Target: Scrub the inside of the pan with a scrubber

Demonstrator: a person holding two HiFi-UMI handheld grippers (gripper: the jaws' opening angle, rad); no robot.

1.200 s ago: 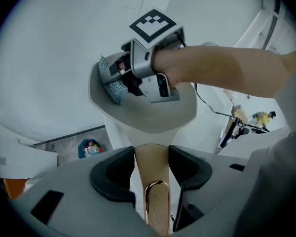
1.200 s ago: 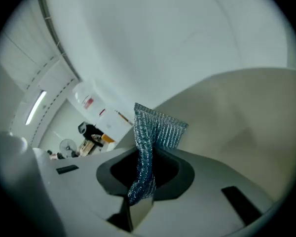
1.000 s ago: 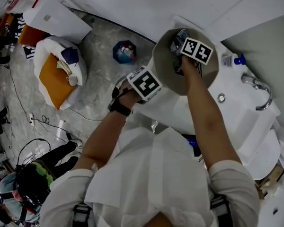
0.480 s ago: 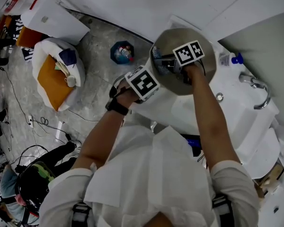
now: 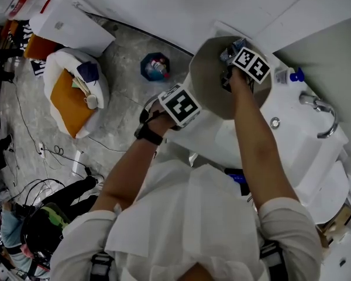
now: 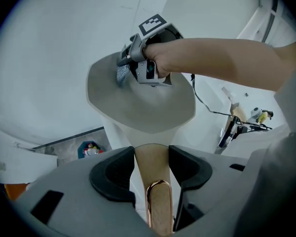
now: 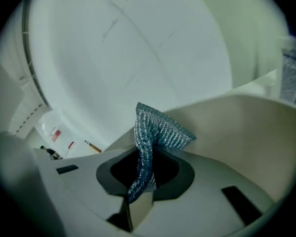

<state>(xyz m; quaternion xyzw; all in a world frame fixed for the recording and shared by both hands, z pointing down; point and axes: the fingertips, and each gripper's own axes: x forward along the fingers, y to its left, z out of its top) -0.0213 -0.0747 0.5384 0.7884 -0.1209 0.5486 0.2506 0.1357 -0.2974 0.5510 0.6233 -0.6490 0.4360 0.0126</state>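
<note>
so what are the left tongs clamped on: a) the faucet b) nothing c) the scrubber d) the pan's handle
d, the left gripper view shows the left tongs shut on the pan's handle; the scrubber sits in the right tongs.

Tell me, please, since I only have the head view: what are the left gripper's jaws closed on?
Observer: The left gripper has its jaws shut on the tan handle of the pan; the handle ends in a copper-coloured loop.
Operator: And what does the right gripper hold?
Observer: Its jaws pinch a folded blue-grey mesh scrubber, which sticks out past them toward the pan's inner wall.
</note>
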